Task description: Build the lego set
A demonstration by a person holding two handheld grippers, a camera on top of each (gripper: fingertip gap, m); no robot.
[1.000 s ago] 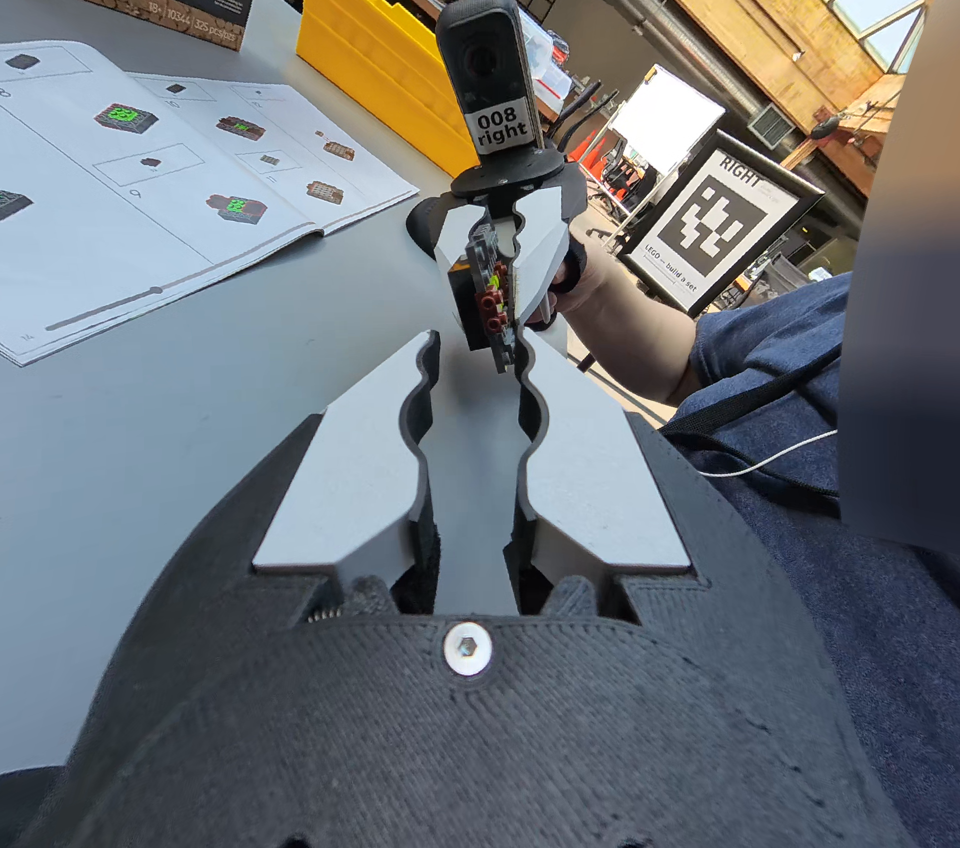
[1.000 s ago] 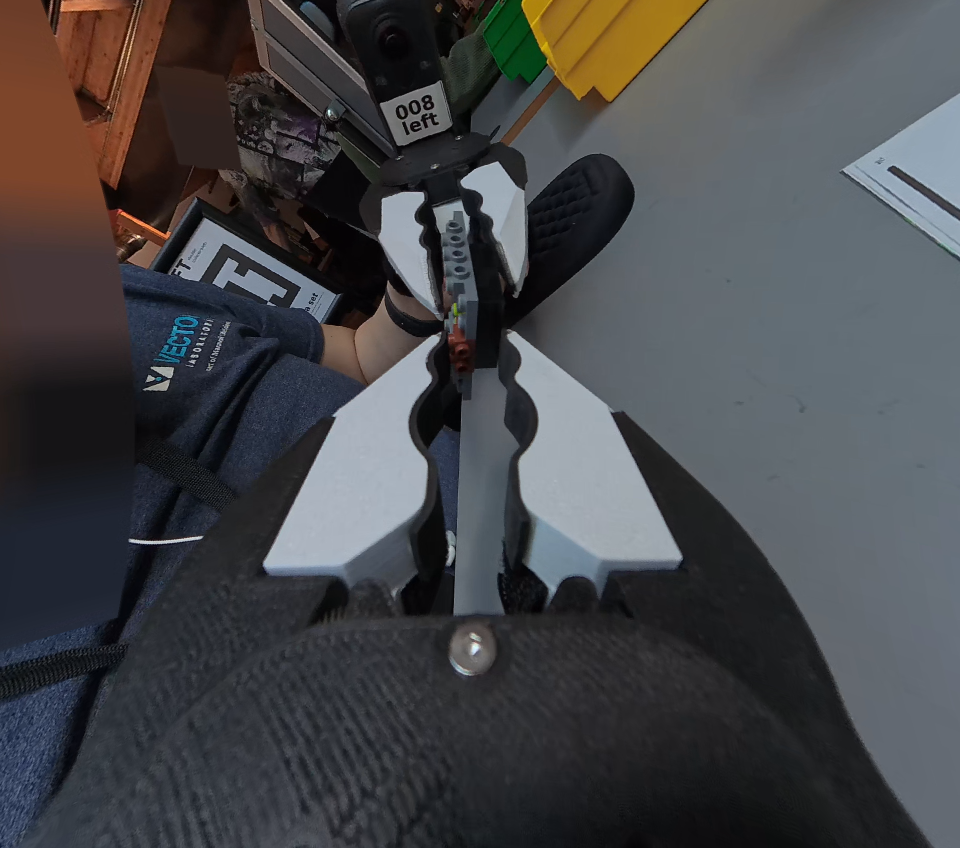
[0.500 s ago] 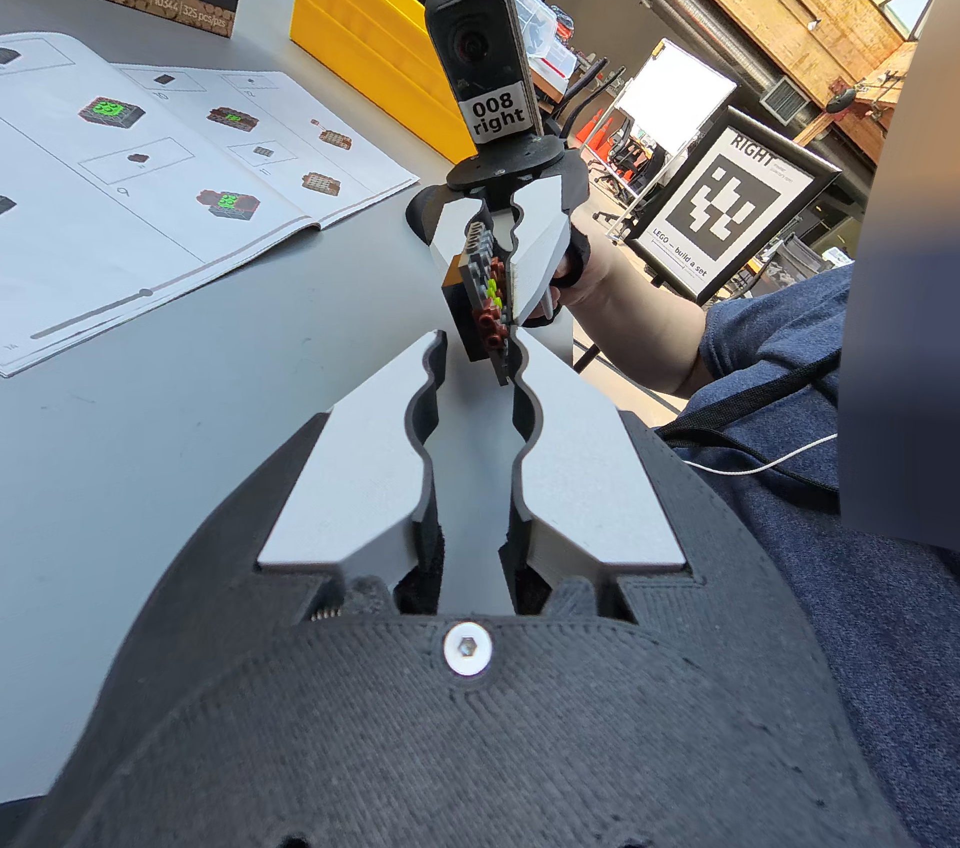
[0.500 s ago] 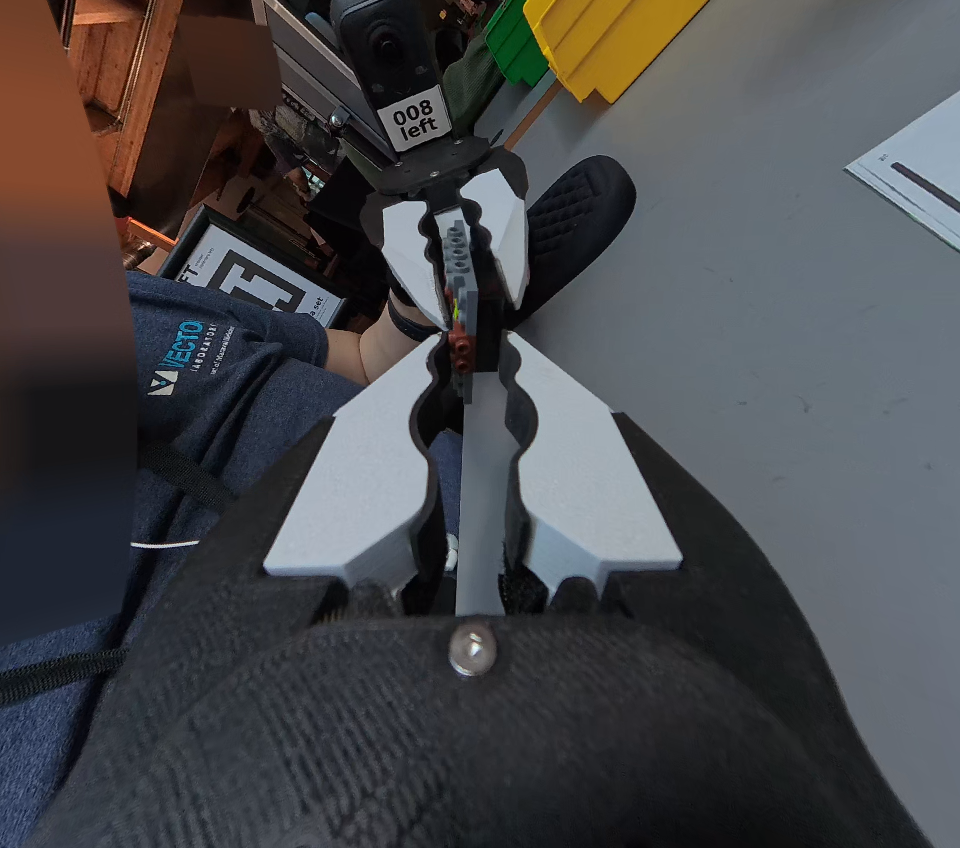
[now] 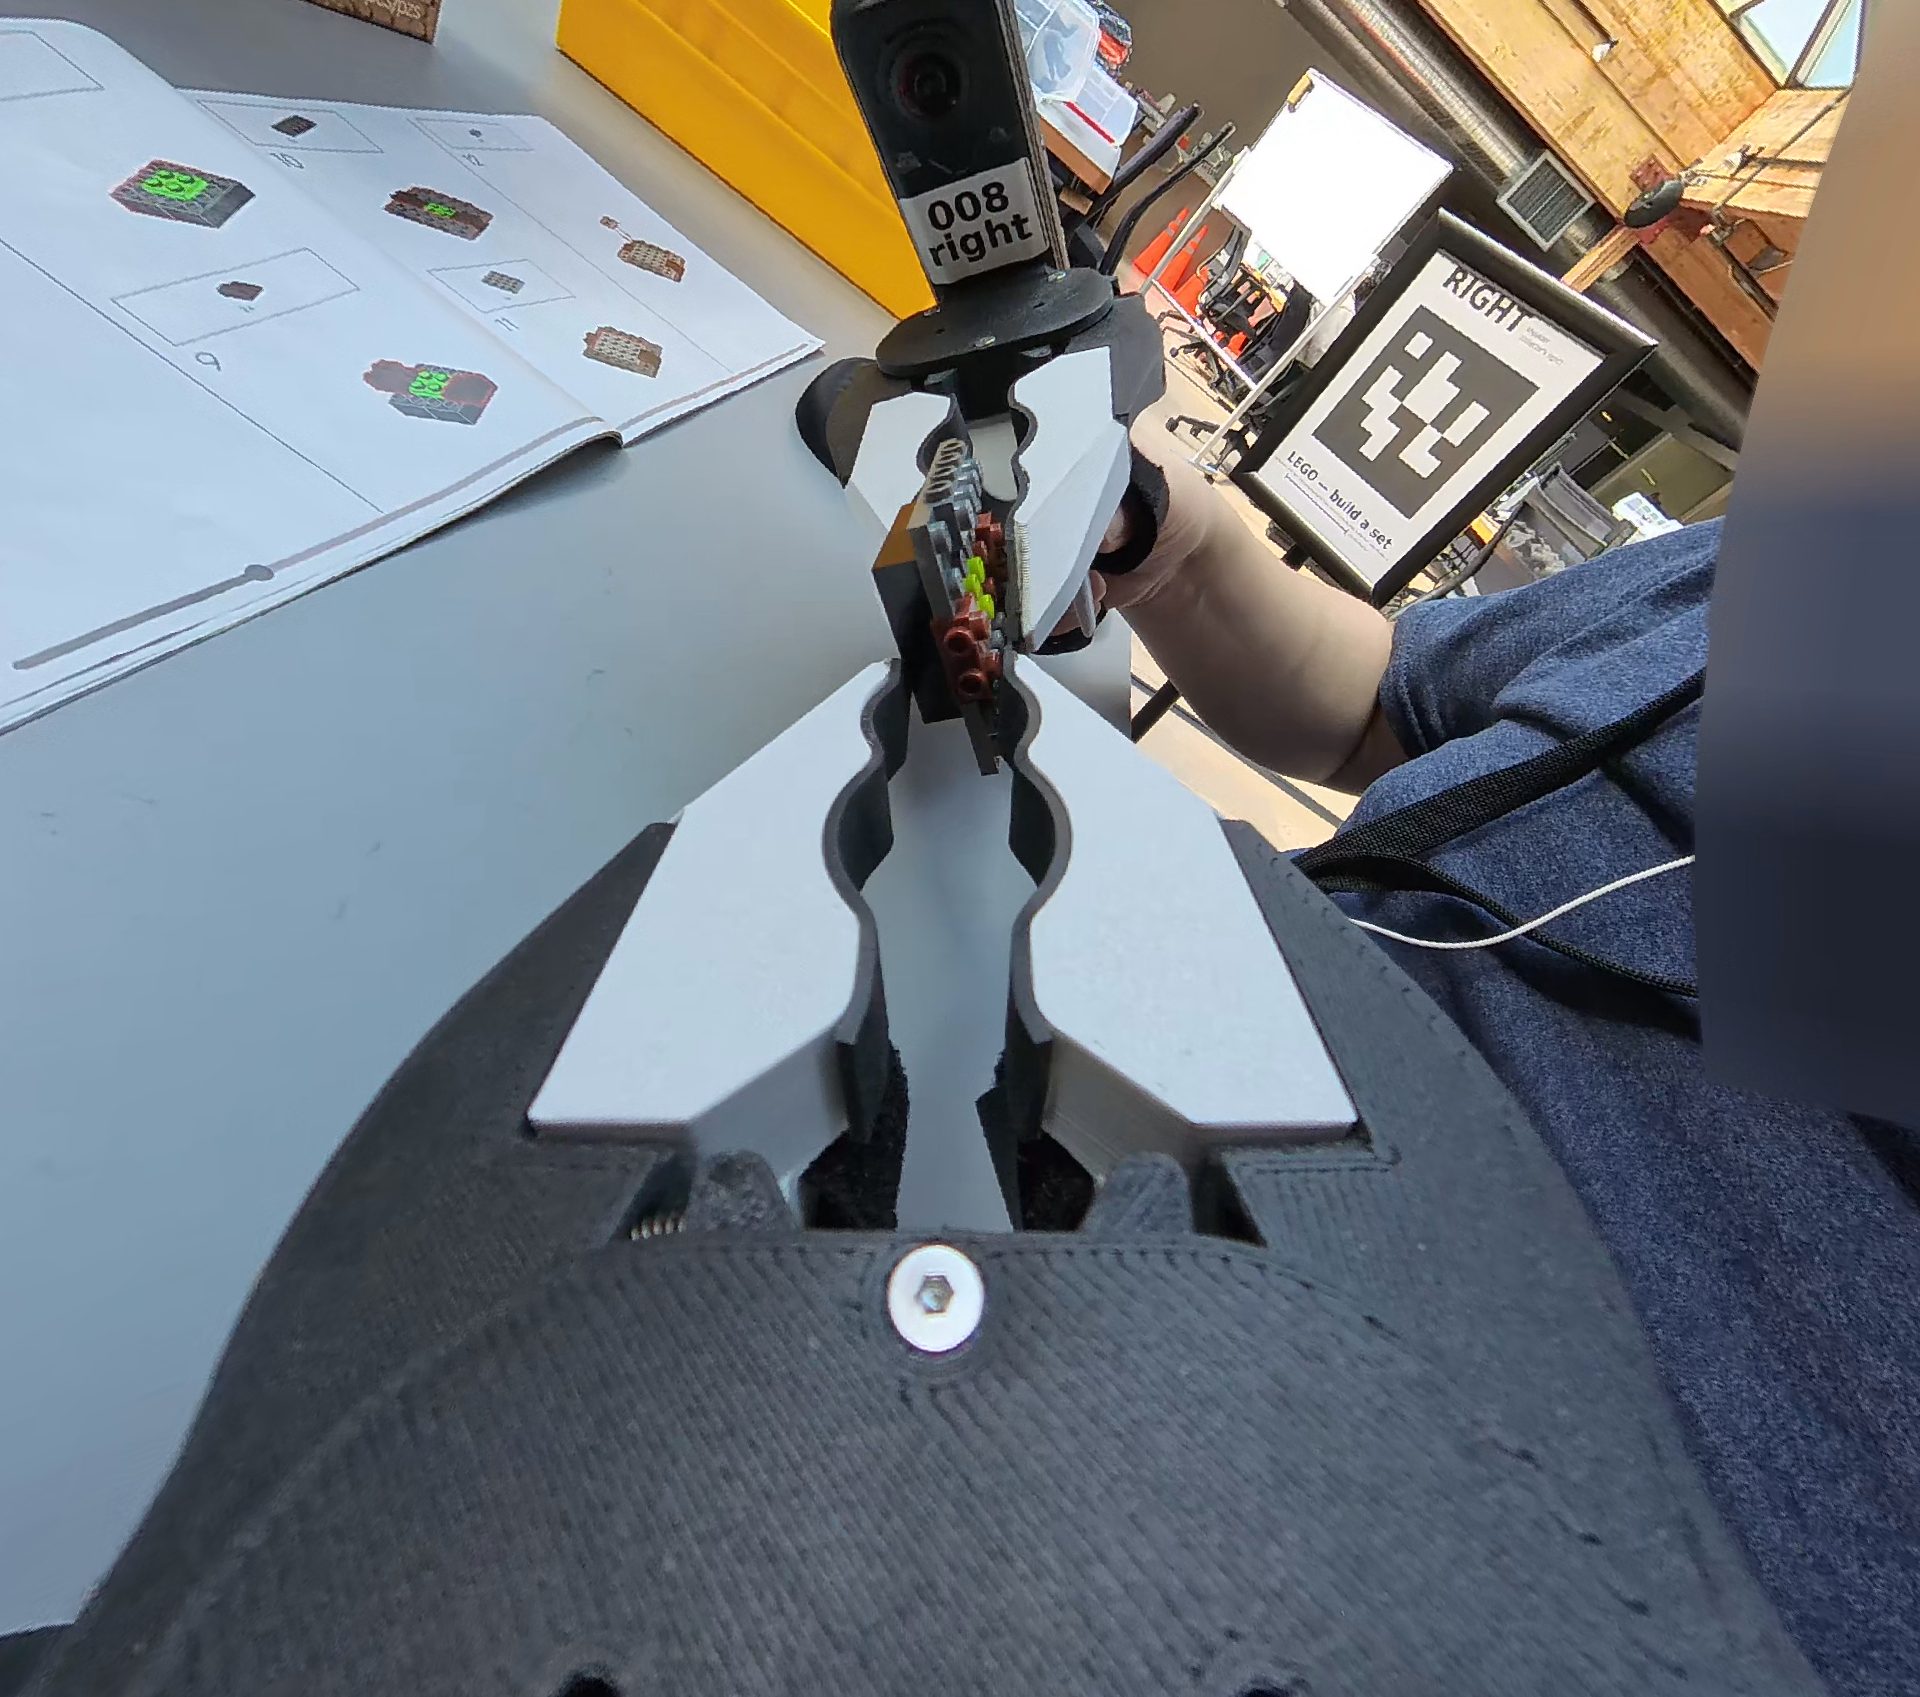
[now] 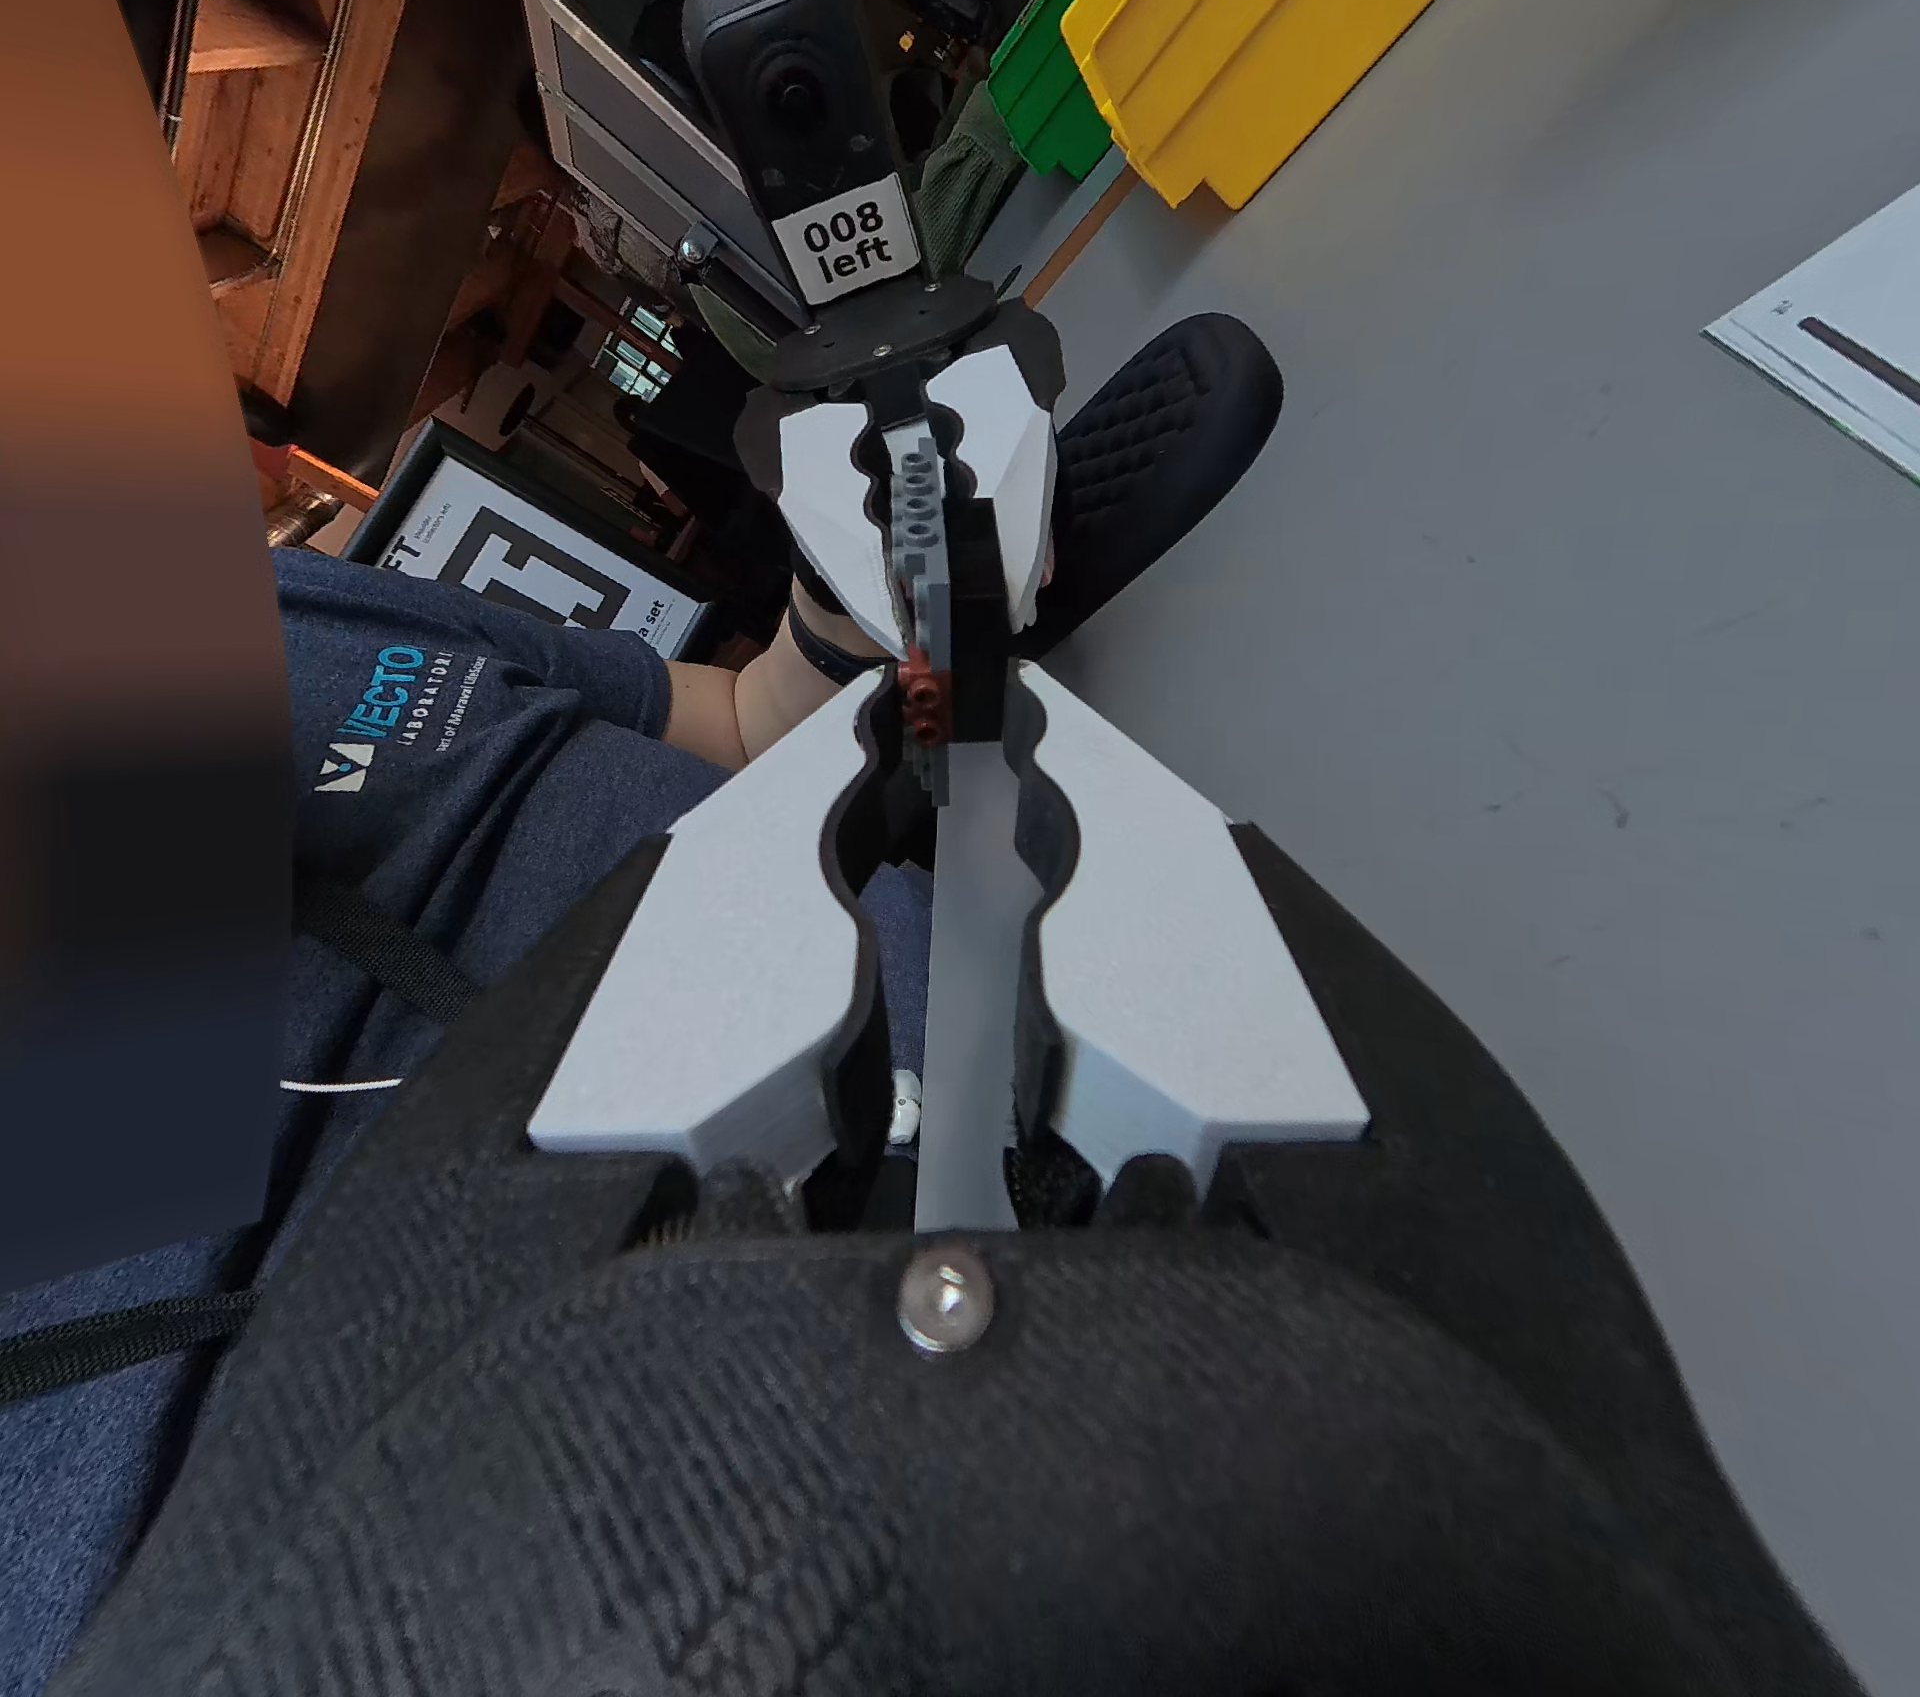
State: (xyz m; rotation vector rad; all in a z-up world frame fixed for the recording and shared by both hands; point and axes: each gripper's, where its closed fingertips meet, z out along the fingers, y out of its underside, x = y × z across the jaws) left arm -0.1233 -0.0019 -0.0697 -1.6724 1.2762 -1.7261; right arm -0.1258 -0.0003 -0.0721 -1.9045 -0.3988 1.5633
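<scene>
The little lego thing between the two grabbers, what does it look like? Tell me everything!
The lego build is a small flat stack held up on edge above the grey table. It has a black block, grey studded plates, reddish-brown pieces, lime-green bits and an orange edge, all shiny plastic. The right gripper pinches it in its jaws; the left gripper meets its lower end.

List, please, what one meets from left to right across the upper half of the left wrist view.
Open white instruction booklet → yellow plastic bin → right gripper clamping the small grey, brown and green brick assembly → black-framed sign with a black-and-white marker.
</scene>
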